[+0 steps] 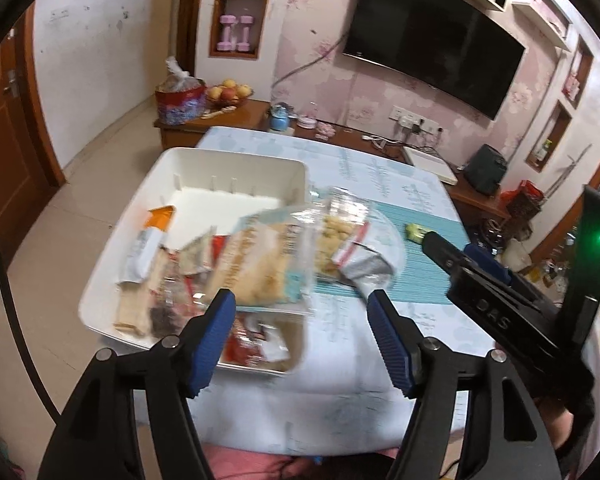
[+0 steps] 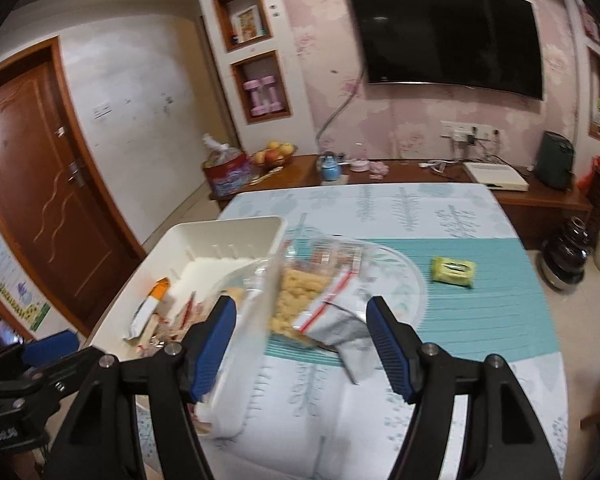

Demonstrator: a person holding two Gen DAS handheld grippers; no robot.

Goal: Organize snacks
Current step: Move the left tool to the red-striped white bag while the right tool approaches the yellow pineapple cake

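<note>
A white plastic bin [image 1: 240, 168] [image 2: 236, 232] sits on the table's left side and holds several snack packets, one orange-and-white [image 1: 148, 240] [image 2: 150, 306]. A clear bag of yellow puffed snacks with a red-striped label [image 1: 340, 244] [image 2: 300, 300] lies over the bin's right rim and a plate. A yellow-green packet [image 2: 454, 271] [image 1: 414, 232] lies on the teal mat. My left gripper [image 1: 300, 340] is open, above the bin's near edge. My right gripper [image 2: 300, 344] is open, just short of the clear bag, and shows in the left wrist view [image 1: 480, 280].
The table has a floral cloth [image 2: 380, 400] and a teal striped mat [image 2: 480, 312] with a glass plate [image 2: 400, 280]. Behind it stands a low wooden cabinet [image 2: 420, 172] with a fruit bowl, kettle and red tin. A TV hangs on the wall. A door is at left.
</note>
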